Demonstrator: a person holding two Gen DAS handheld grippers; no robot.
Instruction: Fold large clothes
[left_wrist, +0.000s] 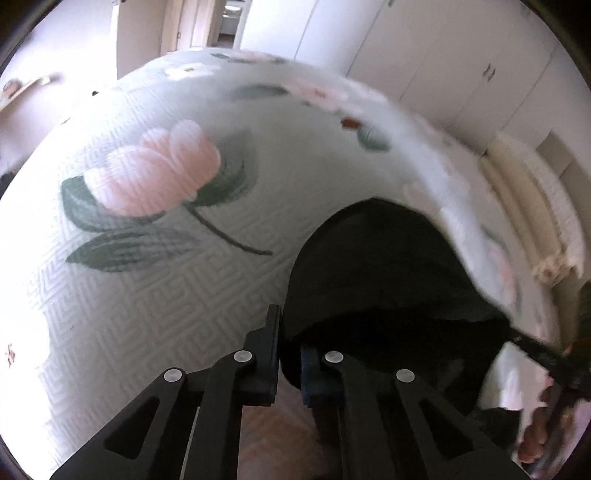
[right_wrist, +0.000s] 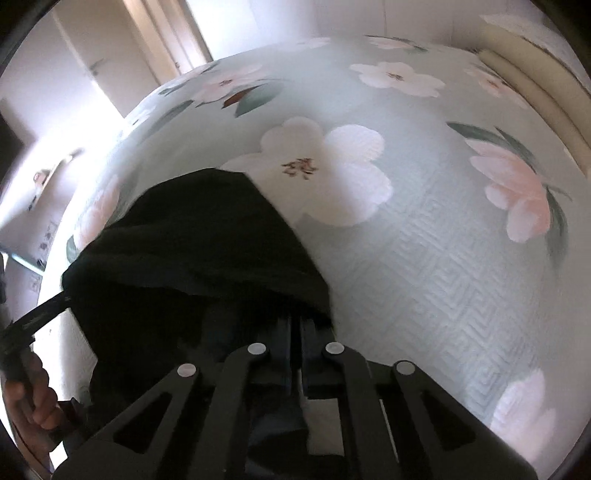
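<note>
A large black garment (left_wrist: 384, 273) hangs stretched between my two grippers above a bed with a pale green floral quilt (left_wrist: 155, 280). My left gripper (left_wrist: 290, 343) is shut on one edge of the garment, cloth pinched between its fingers. In the right wrist view the same black garment (right_wrist: 199, 251) drapes over my right gripper (right_wrist: 295, 332), which is shut on its edge. The other gripper shows at the far side of the cloth in each view, held in a hand (right_wrist: 33, 398). The garment's lower part is hidden below the grippers.
The quilt (right_wrist: 424, 258) covers the whole bed. White wardrobe doors (left_wrist: 424, 55) stand behind the bed, a doorway (left_wrist: 229, 22) at the back. A cream padded headboard (left_wrist: 524, 206) runs along the bed's right side.
</note>
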